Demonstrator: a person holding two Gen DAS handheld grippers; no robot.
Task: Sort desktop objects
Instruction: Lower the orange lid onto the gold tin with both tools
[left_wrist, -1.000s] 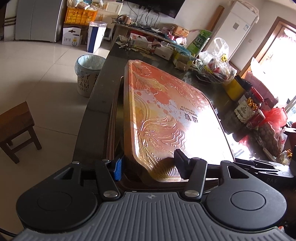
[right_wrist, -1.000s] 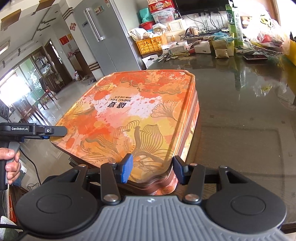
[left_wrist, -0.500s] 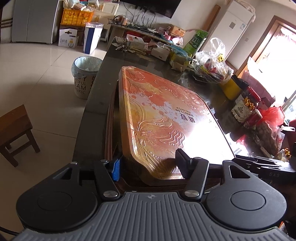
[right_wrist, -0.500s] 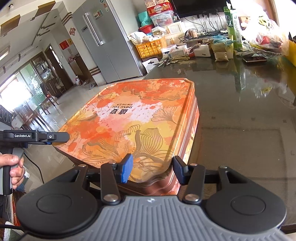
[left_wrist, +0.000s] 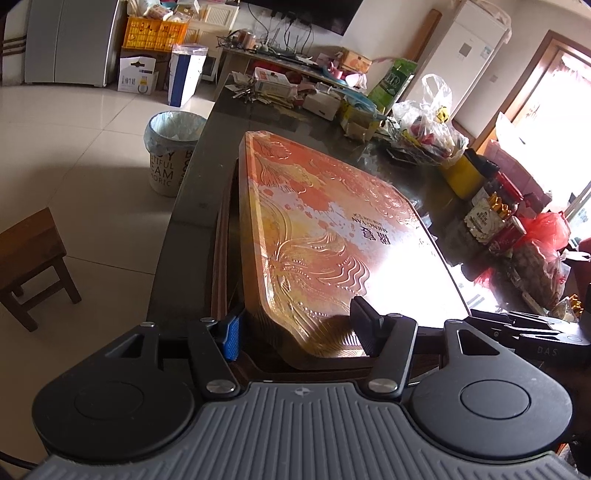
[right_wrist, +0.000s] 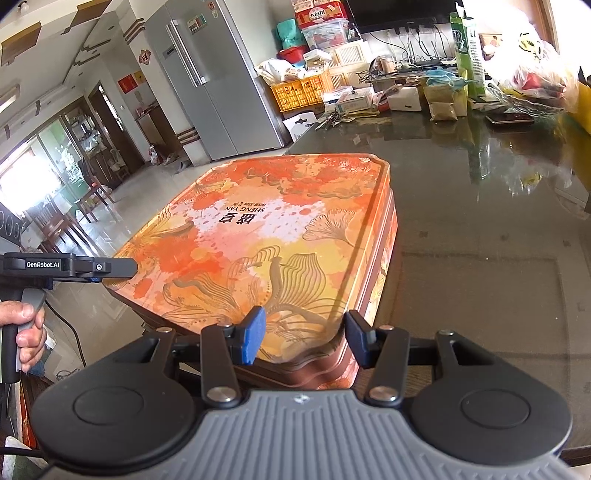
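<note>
A large flat orange tin with a gold leaf pattern lies on the dark glass table, close to its left edge. My left gripper is open at one near corner: the blue pad touches the tin's side and the black finger stands over the lid. Across the tin, my right gripper is open at the opposite corner, blue pad over the lid, black finger by the side wall. The left gripper also shows in the right wrist view, with a hand on its handle.
Boxes, bags and packets crowd the table's far end. Bottles and a red bag line its right side. On the floor to the left stand a lined waste bin and a wooden stool. A phone lies far right.
Both views have shifted slightly and the tin sits a little lower in the right wrist view. The gaps between the fingers look the same.
</note>
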